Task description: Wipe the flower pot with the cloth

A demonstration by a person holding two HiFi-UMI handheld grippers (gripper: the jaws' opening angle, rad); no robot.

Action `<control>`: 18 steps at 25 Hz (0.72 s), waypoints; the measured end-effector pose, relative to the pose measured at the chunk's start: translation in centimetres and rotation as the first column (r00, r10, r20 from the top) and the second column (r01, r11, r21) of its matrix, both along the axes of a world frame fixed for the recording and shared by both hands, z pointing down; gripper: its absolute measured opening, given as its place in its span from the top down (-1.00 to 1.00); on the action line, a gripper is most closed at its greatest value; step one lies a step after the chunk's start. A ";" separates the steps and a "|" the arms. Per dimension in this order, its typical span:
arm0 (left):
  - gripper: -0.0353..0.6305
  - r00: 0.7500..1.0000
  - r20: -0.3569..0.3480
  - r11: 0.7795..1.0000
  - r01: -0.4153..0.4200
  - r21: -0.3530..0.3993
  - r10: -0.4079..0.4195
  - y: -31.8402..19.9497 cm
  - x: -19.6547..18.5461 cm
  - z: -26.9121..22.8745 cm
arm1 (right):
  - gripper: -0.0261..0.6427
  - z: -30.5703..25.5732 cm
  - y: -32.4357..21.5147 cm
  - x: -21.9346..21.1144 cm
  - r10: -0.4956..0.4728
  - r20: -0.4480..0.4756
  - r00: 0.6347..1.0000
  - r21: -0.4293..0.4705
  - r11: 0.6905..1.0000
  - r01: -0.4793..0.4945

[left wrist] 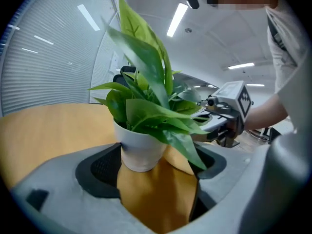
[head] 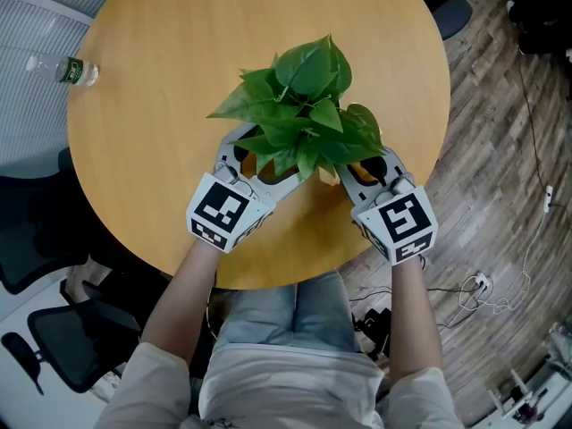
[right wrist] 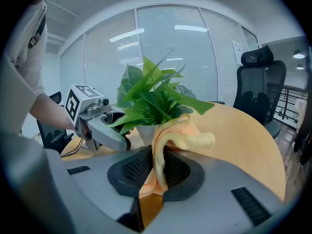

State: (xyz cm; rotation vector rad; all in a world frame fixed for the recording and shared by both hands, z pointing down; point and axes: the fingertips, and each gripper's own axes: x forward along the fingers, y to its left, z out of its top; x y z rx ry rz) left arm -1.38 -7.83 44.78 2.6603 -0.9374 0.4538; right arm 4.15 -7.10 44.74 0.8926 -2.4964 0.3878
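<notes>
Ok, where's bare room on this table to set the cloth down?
The table is bare beyond the plant to its far edge, and on its left. Crowded at the near edge: left gripper and right gripper flank the flower pot.

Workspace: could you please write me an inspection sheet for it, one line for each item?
Surface: round wooden table, no spills seen.
Job's things: flower pot, white, upright, holding a leafy plant; cloth, yellow, draped against the pot.
Clutter: plastic bottle lying at the table's left edge.
Grippers: left gripper fingers apart, pot between them; right gripper fingers shut on the cloth.
Cables: loose cables on the floor, right of the table.
Surroundings: wood-plank floor, office chair, window blinds.
</notes>
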 end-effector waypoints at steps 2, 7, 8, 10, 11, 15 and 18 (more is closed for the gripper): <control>-0.37 0.998 0.003 0.998 -0.062 0.001 0.062 0.4 -0.2 0.0 | 0.78 0.0 -0.1 0.0 0.002 0.000 1.000 -0.002 1.000 -0.002; -0.37 0.975 0.040 0.976 -0.218 0.012 0.218 1.0 -1.4 0.2 | 0.78 -0.1 -0.3 0.1 0.009 0.009 1.000 -0.012 1.000 -0.009; -0.37 0.972 0.050 0.973 -0.229 0.014 0.228 0.9 -2.0 0.3 | 0.78 -0.1 -0.3 0.1 0.011 0.010 1.000 -0.014 1.000 -0.010; -0.37 0.973 0.047 0.974 -0.226 0.018 0.225 0.1 -3.5 0.1 | 0.78 0.1 -0.4 0.3 0.010 0.006 1.000 -0.013 1.000 -0.010; -0.37 0.973 0.042 0.974 -0.227 0.022 0.226 -0.3 -4.0 -0.1 | 0.78 0.1 -0.4 0.4 0.010 0.004 1.000 -0.012 1.000 -0.009; -0.37 0.960 0.044 0.959 -0.279 0.052 0.277 -1.8 -4.4 -0.9 | 0.78 0.3 -0.5 0.5 0.007 0.005 1.000 -0.015 1.000 -0.007; -0.40 0.938 0.038 0.937 -0.346 0.047 0.345 -2.6 -3.2 -0.7 | 0.78 0.3 -0.5 0.5 0.014 0.001 1.000 -0.017 1.000 -0.014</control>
